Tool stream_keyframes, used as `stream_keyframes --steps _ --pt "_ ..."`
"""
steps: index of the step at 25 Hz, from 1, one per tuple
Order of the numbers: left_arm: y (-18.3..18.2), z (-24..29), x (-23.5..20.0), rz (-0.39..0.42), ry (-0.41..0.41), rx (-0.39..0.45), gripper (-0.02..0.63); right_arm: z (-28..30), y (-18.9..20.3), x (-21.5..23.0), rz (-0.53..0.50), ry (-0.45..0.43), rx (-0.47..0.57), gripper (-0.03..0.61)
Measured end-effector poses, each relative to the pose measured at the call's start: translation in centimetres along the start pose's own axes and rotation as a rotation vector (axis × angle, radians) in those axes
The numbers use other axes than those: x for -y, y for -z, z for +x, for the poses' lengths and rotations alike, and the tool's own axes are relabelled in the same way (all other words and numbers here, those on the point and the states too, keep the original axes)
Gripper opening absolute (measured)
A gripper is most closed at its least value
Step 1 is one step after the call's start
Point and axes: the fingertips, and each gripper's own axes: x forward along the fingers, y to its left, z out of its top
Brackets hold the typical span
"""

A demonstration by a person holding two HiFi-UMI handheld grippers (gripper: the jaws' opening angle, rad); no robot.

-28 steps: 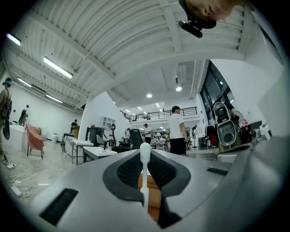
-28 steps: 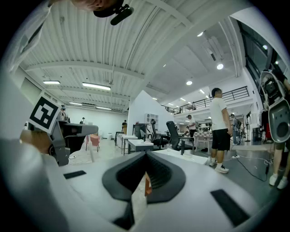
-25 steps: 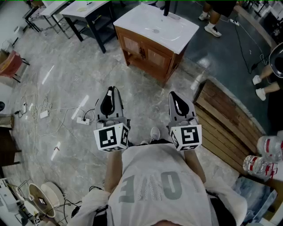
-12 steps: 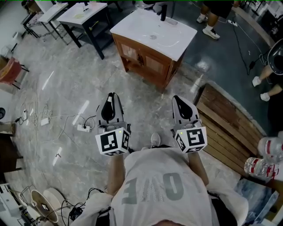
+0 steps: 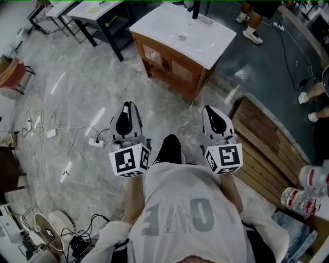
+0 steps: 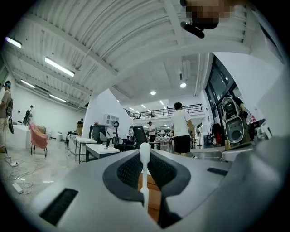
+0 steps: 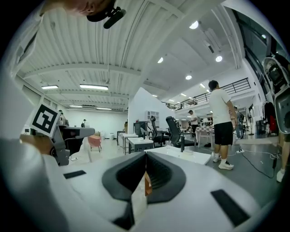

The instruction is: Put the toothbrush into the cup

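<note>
My left gripper (image 5: 128, 107) is held level over the floor, shut on a thin white toothbrush (image 6: 145, 172) that stands upright between its pads. The left gripper (image 6: 145, 152) points at the washbasin cabinet ahead. My right gripper (image 5: 211, 110) is held beside it, a shoulder's width away. The right gripper (image 7: 145, 155) is shut with its pads touching and nothing between them. A small clear cup (image 7: 168, 144) stands on the white basin top (image 5: 169, 32), beside a black tap (image 5: 195, 8). Both grippers are well short of the cabinet.
The wooden cabinet (image 5: 169, 64) stands ahead on a marble floor. Wooden planks (image 5: 267, 141) lie to the right, with water bottles (image 5: 300, 194) beyond them. A power strip and cables (image 5: 95, 142) lie on the left. A dark desk (image 5: 97, 15) stands at the back left, and people (image 5: 252, 31) at the back right.
The person has stepped forward: a dark shoe now shows between the two grippers. Both grippers keep the same pose and the same jaws.
</note>
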Motion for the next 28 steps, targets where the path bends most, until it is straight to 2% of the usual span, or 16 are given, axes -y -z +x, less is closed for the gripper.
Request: stream_keyframes --steps 6,17,22,28 --pt "0.6 3.8 1.3 -0.013 0.037 0.004 0.052 1.9 -0.4 2.3 -0.012 0.015 0.013 0.031" --pt "-0.2 15.4 3.0 -0.003 0.123 0.027 0.052 7.7 -2.1 7.8 -0.009 0.073 0.041 0.031" --pt "-0.5 21.2 2.5 0.002 0.145 0.033 0.052 12.7 -3.2 10.2 -0.014 0.085 0.04 0.031" --pt "-0.4 30.7 -1.3 -0.003 0.131 -0.005 0.052 21.7 -5.5 12.5 -0.011 0.086 0.023 0.031"
